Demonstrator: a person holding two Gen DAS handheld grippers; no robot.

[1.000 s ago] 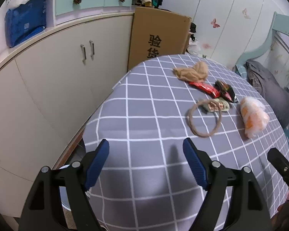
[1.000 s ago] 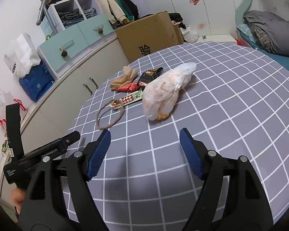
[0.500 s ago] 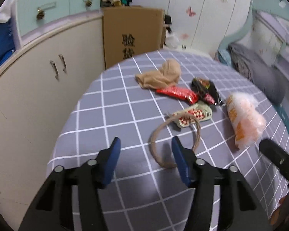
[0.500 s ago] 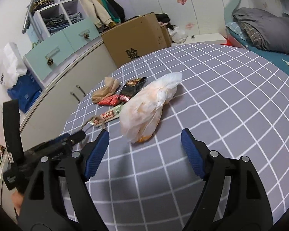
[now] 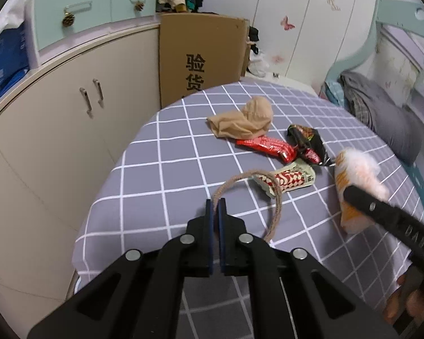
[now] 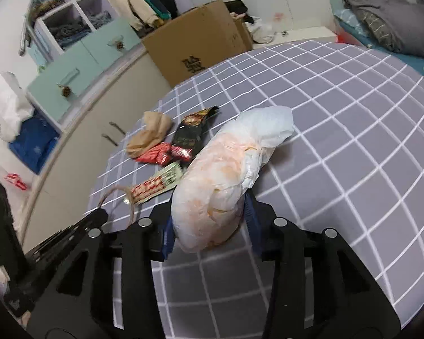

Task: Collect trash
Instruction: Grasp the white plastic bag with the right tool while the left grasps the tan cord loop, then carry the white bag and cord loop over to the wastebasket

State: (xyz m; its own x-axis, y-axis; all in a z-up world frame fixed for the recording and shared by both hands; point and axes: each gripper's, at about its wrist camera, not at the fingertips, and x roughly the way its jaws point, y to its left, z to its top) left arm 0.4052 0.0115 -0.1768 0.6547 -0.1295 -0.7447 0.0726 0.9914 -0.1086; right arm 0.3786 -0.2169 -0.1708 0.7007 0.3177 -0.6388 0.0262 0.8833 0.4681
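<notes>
Table [image 5: 144, 186] under a grey cloth with a white grid; its left edge drops off close beside the cream cabinet [image 5: 56, 130], leaving only a narrow gap there, while the right wrist view shows a broad bare stretch of cloth to the right of the litter. Left gripper [image 5: 215, 206]: jaws have just been closing and now stand nearly together, pinching the near arc of the rope loop [image 5: 277, 197], a thin tan twisted cord lying in a rough ring on the cloth. Right gripper [image 6: 209, 220]: jaws have just been closing and now sit part open around the near end of the plastic bag [image 6: 226, 180], both blue pads against its sides. Bag is translucent white film, crinkled, bulging, with orange contents showing through; its loose neck points away from the gripper. Remaining litter sits in a cluster in the middle of the cloth, left of the bag: a flat red-and-white checked wrapper [image 5: 289, 179] touching the rope loop, a glossy red wrapper [image 5: 265, 145], a crumpled black foil wrapper [image 5: 306, 141] and a soft tan stocking [image 5: 243, 121], bunched. Print on the wrappers is too small to read. Cardboard box [image 5: 200, 56] stands just past the far table edge, printed with black characters "验货".
</notes>
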